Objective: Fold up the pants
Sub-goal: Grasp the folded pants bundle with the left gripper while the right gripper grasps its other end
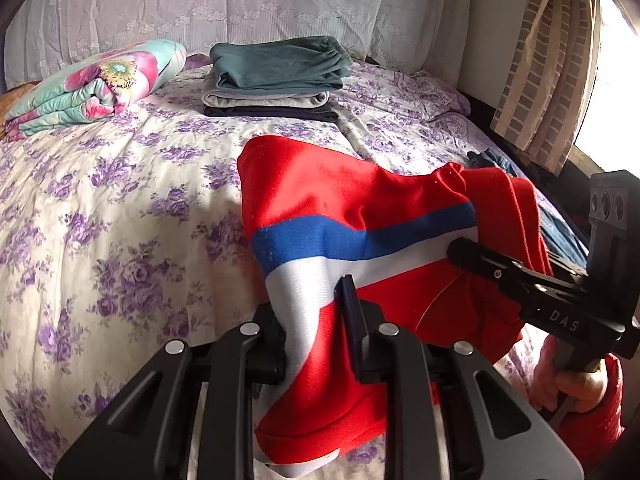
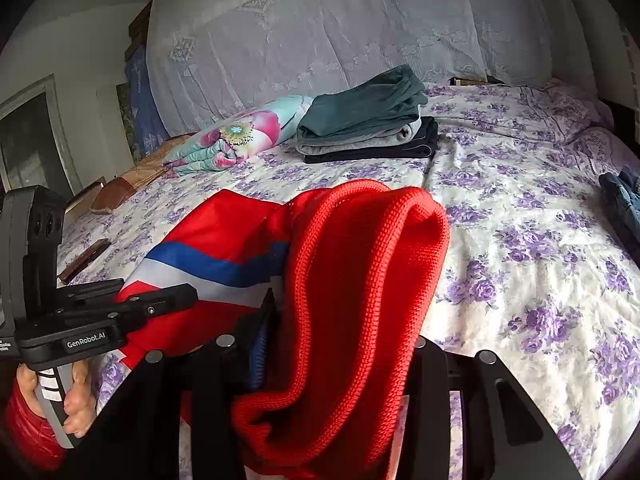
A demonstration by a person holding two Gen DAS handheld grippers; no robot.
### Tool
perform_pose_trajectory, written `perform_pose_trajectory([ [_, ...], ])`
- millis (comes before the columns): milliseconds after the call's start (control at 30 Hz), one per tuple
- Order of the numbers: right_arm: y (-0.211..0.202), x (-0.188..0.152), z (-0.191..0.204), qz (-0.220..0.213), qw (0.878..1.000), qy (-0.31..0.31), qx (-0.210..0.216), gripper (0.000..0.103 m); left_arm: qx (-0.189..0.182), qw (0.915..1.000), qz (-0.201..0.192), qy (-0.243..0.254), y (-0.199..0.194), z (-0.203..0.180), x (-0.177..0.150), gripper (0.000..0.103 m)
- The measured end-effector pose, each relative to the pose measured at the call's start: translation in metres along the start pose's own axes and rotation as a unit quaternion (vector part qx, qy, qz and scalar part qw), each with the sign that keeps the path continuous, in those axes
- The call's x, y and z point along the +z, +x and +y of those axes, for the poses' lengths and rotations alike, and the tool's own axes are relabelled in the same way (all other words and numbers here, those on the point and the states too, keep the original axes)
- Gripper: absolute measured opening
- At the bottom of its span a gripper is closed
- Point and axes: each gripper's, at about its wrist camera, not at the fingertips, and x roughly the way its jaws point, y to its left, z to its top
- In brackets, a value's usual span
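Note:
Red pants (image 1: pixel 320 184) with a blue and white stripe lie bunched on the bed, lifted at the near end. My left gripper (image 1: pixel 316 320) is shut on the striped fabric near its front edge. My right gripper (image 1: pixel 464 252) comes in from the right and is shut on the pants beside it. In the right wrist view the red ribbed waistband (image 2: pixel 360 300) drapes over my right gripper (image 2: pixel 340 344) and hides its fingertips. The left gripper (image 2: pixel 188 294) shows at the left, clamped on the striped part (image 2: pixel 216 264).
A stack of folded pants, green on grey on black (image 1: pixel 276 76) (image 2: pixel 368 120), sits at the back of the bed. A folded floral quilt (image 1: pixel 92 84) lies to its left. Blue jeans (image 2: pixel 624 204) lie at the bed's right edge. A curtain (image 1: pixel 548 60) hangs at right.

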Motion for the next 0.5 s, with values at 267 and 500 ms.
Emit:
perform_pose_trajectory([
  [267,0.000,0.007,-0.003,-0.002,1.000,0.015,0.011,0.041,0.025,0.9992,-0.018,0.025,-0.005,-0.012,0.010,0.016],
  [500,-0.009,0.053,0.001,-0.048,0.999,0.005,0.012,0.040,0.030,0.9968,-0.063,0.038,-0.015,-0.010,0.057,0.016],
])
